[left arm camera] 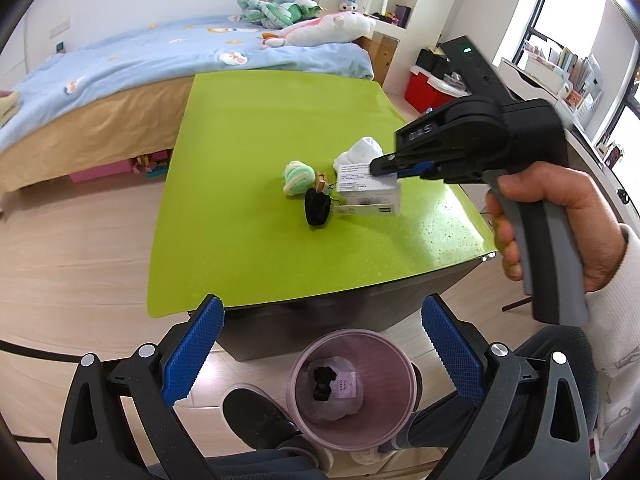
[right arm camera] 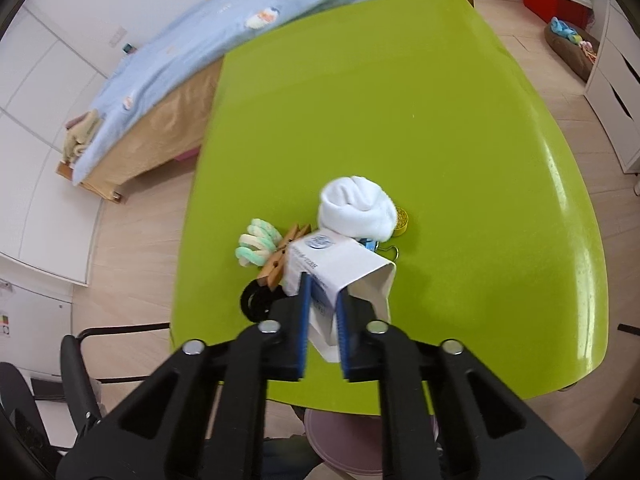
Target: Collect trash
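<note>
On the green table (left arm camera: 280, 120) lies a small pile: a white paper carton (right arm camera: 340, 264), a rolled white sock (right arm camera: 356, 212), a green-and-white fluffy roll (right arm camera: 256, 242), a wooden clothespin (right arm camera: 282, 260) and a black round item (right arm camera: 256, 300). My right gripper (right arm camera: 323, 288) is shut on the carton's near edge, blue pads pressing its sides. From the left wrist view the right gripper (left arm camera: 384, 164) pinches the carton (left arm camera: 368, 192) at its top, and the carton seems to rest on the table. My left gripper (left arm camera: 322, 308) is open and holds nothing, above a pink bin (left arm camera: 296, 368) on the floor.
The bin holds a black item and white scraps. A person's shoe (left arm camera: 256, 416) stands beside it. A yellow tape roll (right arm camera: 402, 220) and blue clip (right arm camera: 368, 245) lie behind the carton. A bed (left arm camera: 120, 60) lies beyond the table, a black chair (right arm camera: 76, 360) at left.
</note>
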